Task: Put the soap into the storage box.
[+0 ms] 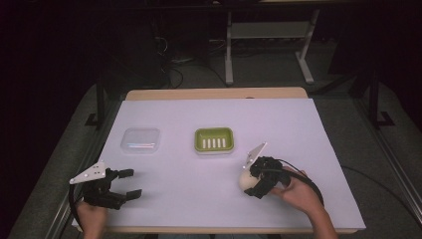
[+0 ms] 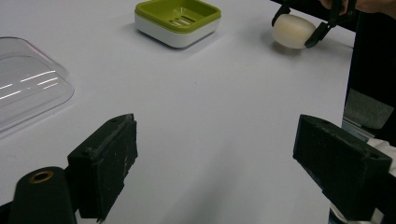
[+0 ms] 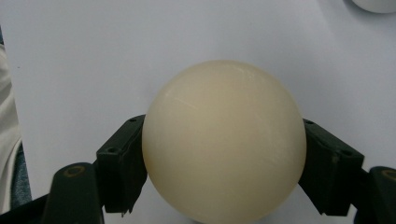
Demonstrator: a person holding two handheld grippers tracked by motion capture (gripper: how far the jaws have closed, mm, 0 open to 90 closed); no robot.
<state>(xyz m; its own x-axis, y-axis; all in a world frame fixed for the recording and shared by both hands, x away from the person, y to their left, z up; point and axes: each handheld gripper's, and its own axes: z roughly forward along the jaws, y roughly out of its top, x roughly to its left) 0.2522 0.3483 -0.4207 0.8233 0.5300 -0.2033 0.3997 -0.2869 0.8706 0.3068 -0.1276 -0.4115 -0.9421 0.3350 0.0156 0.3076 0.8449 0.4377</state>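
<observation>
A cream oval bar of soap (image 1: 245,179) (image 3: 224,140) (image 2: 293,31) is clamped between the jaws of my right gripper (image 1: 254,180) (image 3: 224,168) near the table's front right, just off the white sheet. A green soap dish (image 1: 214,140) (image 2: 177,21) with slots in its tray stands at the table's middle. Its clear plastic lid (image 1: 141,140) (image 2: 28,88) lies to the left of it. My left gripper (image 1: 130,183) (image 2: 215,158) hovers at the front left, jaws wide apart, nothing between them.
A white sheet (image 1: 219,199) covers most of the wooden table (image 1: 214,93). Table legs and cables stand on the dark floor behind (image 1: 229,55). Open white surface lies between the two grippers and in front of the dish.
</observation>
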